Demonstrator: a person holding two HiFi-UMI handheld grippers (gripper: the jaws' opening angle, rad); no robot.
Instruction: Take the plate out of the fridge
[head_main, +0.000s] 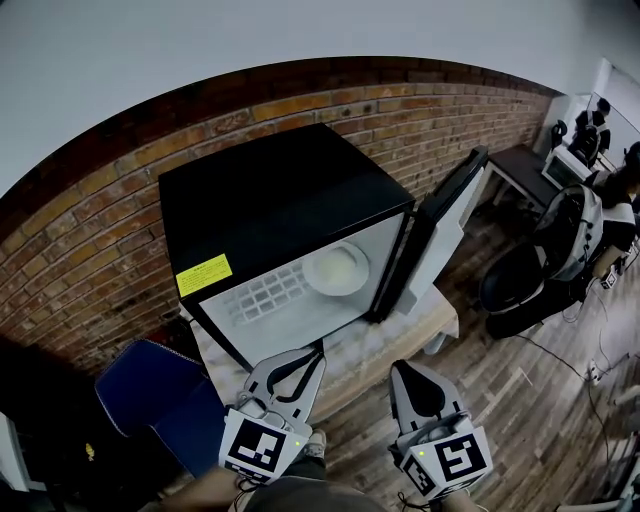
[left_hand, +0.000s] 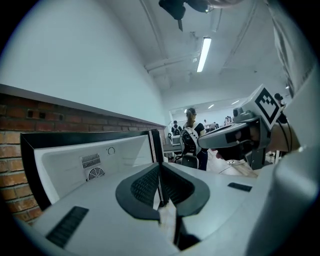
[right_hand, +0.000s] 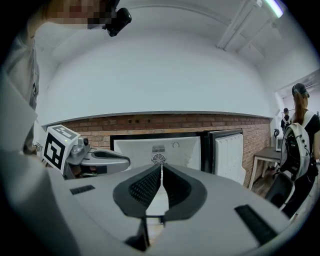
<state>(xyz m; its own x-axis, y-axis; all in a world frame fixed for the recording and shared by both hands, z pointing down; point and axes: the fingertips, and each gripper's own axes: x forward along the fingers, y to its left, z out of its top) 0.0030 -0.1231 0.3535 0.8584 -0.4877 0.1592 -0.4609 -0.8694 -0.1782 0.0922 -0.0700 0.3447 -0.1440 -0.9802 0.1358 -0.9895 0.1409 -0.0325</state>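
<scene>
My left tongs (head_main: 316, 352) and right tongs (head_main: 404, 370) are both closed, jaws together with nothing between them, and both stand apart from the open black fridge (head_main: 270, 190). The plate (head_main: 336, 269) is round, white and shallow. It lies flat inside the white compartment, toward the door (head_main: 440, 225).

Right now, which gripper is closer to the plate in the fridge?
Left, it seems. In the head view the left gripper sits just outside the open fridge, a little left of the plate. The right gripper is farther back, off to the plate's right.
</scene>
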